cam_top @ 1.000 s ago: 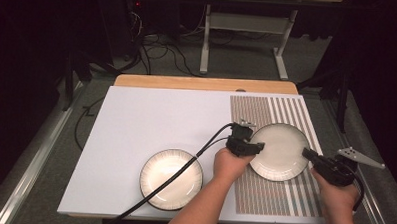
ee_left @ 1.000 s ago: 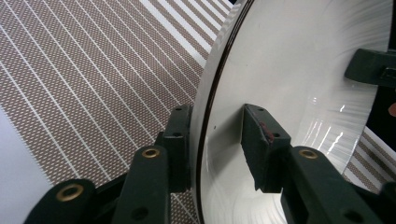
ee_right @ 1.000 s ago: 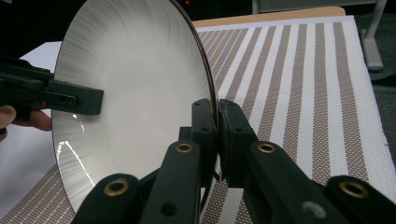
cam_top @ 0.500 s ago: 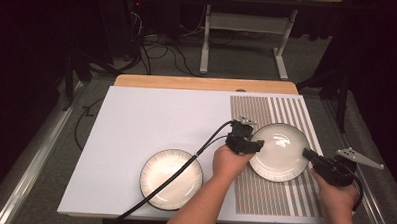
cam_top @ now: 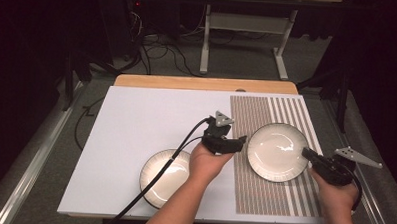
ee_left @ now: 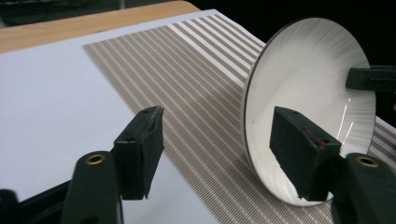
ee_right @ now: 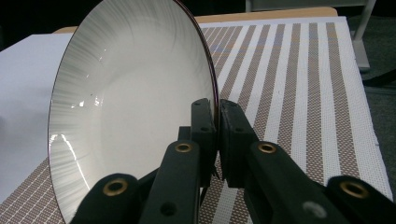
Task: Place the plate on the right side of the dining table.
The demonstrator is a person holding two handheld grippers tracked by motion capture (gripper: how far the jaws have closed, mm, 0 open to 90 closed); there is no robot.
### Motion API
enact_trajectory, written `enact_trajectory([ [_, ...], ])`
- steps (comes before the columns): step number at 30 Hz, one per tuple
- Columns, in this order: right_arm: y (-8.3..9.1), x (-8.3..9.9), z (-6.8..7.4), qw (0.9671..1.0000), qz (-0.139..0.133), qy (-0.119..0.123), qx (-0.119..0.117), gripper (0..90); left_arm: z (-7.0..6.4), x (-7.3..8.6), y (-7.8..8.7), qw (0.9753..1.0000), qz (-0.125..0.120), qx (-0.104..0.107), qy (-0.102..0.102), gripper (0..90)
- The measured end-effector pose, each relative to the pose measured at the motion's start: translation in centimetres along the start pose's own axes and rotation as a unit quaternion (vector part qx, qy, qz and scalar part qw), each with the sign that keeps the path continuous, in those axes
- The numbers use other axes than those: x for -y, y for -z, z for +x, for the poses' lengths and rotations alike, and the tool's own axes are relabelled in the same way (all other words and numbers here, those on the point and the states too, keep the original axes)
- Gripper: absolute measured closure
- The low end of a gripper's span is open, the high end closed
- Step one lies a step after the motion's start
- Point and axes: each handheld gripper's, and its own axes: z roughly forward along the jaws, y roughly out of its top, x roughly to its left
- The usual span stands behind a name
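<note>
We look down on a white table [cam_top: 135,140] with a wooden strip along its far edge; its right part is covered by a striped mat [cam_top: 281,115], brown and white, the stripes growing broader toward the right.

Two containers lie on it, and we see nothing inside either. The right bowl [cam_top: 277,151] sits on the striped mat, white and glossy inside, with a thin dark line around its rim and fine radial brush marks near the edge. In the two gripper views it appears steeply tilted, its near edge down on the mat. The left bowl [cam_top: 165,177] rests on the plain white surface, near the front edge, partly hidden under our left forearm and the black cable.

Our right gripper [cam_top: 307,154] is clamped on the right-hand rim of the right bowl; in the right gripper view its jaws pinch the rim from inside and outside.

Our left gripper [cam_top: 238,142] hovers just beside the left edge of the same bowl, jaws spread wide and grasping nothing; in its own view one jaw stands before the bowl's interior [ee_left: 308,107].
</note>
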Motion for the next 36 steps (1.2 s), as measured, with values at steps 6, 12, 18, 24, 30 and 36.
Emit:
enact_trajectory([
  [6,-0.1,-0.1,0.1,1.0,0.002,0.005,0.004,87.7,2.3,1.3,3.7,0.9998,-0.014,-0.017,0.002,27.0],
  [12,-0.2,-0.1,0.0,1.0,0.006,0.001,0.006,87.5,5.5,3.2,8.0,0.9985,-0.034,-0.044,-0.002,23.2],
  [18,-0.3,-0.1,0.0,0.9999,0.009,-0.001,0.009,87.5,8.3,5.6,12.1,0.9967,-0.042,-0.069,0.006,19.0],
  [24,-0.4,-0.2,0.0,0.9999,0.011,0.0,0.011,87.4,10.6,8.1,15.7,0.9946,-0.055,-0.083,0.028,17.3],
  [30,-0.6,-0.2,-0.1,0.9997,0.019,-0.004,0.017,87.1,12.0,10.6,18.3,0.9928,-0.057,-0.103,0.021,12.4],
  [36,-1.2,-0.6,-0.1,0.999,0.034,-0.01,0.026,86.7,12.6,12.4,18.9,0.9922,-0.06,-0.106,0.025,11.1],
])
